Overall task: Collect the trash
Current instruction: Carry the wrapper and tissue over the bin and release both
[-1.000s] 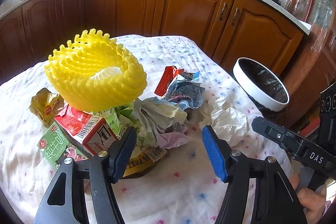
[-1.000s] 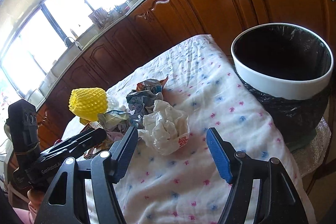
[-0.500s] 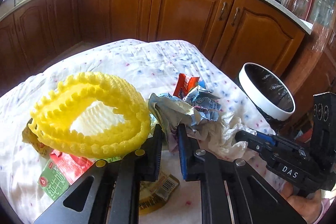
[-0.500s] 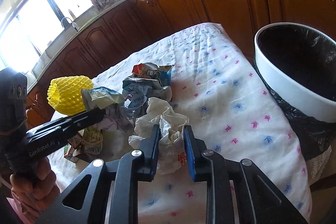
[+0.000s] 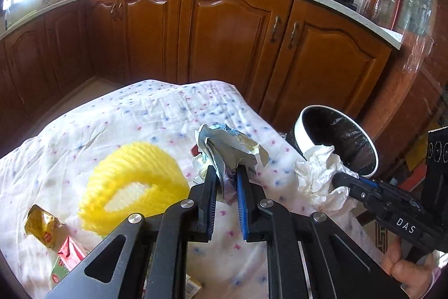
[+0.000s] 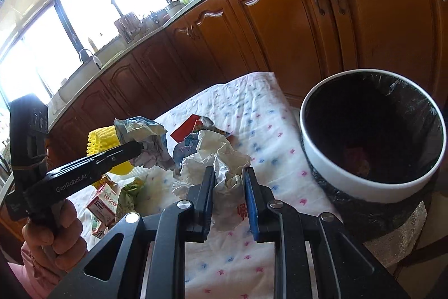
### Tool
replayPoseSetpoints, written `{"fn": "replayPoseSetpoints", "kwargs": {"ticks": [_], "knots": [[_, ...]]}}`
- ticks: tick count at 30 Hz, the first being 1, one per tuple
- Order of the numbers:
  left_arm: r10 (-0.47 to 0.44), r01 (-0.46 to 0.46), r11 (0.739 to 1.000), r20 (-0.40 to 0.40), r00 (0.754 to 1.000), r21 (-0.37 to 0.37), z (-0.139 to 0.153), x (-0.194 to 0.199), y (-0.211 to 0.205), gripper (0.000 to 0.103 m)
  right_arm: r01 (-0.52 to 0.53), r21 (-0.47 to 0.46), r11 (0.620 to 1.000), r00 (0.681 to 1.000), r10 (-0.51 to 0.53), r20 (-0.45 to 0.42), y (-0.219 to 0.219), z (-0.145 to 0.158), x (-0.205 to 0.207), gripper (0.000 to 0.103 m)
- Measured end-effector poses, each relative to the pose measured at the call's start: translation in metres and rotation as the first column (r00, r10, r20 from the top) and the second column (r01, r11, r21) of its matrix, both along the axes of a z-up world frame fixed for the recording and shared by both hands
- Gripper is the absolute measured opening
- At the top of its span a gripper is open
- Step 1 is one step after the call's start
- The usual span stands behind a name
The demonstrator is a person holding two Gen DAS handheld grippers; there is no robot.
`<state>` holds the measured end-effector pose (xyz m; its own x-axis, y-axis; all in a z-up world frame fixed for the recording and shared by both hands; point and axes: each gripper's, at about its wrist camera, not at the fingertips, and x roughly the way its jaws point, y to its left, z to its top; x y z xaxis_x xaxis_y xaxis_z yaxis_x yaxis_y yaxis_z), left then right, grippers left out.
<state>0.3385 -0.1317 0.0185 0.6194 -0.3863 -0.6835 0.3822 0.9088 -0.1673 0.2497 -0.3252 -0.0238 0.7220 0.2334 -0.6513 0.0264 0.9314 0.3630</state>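
Note:
My left gripper is shut on a crumpled silvery-blue wrapper and holds it above the table; the same wrapper shows in the right wrist view. My right gripper is shut on a crumpled white plastic bag, lifted off the cloth; the bag also shows in the left wrist view. The white trash bin with a black liner stands just right of the table, and it also shows in the left wrist view.
A yellow foam fruit net, a gold wrapper, a red-green carton and red and blue wrappers lie on the flowered tablecloth. Wooden kitchen cabinets stand behind the table.
Both grippers closed from open, the left on the silvery-blue wrapper, the right on the white bag. Both then lifted their trash off the table.

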Motion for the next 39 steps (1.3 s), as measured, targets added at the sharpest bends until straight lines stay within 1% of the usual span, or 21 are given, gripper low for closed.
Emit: {"fn": "replayPoseSetpoints", "kwargs": {"ticks": [5, 18, 30, 39], "knots": [[-0.044, 0.044, 0.999, 0.0, 0.999, -0.021, 0.004, -0.004, -0.011, 0.012, 0.033, -0.008, 0.999, 0.999, -0.033, 0.021, -0.017, 0.009, -0.006, 0.021], [-0.145, 0.145, 0.989, -0.006, 0.989, -0.018, 0.009, -0.011, -0.053, 0.012, 0.114, -0.015, 0.993, 0.992, -0.113, 0.051, -0.059, 0.021, -0.026, 0.021], [-0.209, 0.209, 0.978, -0.019, 0.978, -0.002, 0.002, -0.005, -0.096, 0.012, 0.198, -0.017, 0.98, 0.978, -0.196, 0.063, -0.099, 0.03, -0.042, 0.021], [-0.24, 0.24, 0.971, -0.049, 0.969, -0.005, -0.007, 0.01, -0.126, 0.012, 0.242, -0.025, 0.97, 0.969, -0.24, 0.049, -0.125, 0.025, -0.042, 0.021]]}}
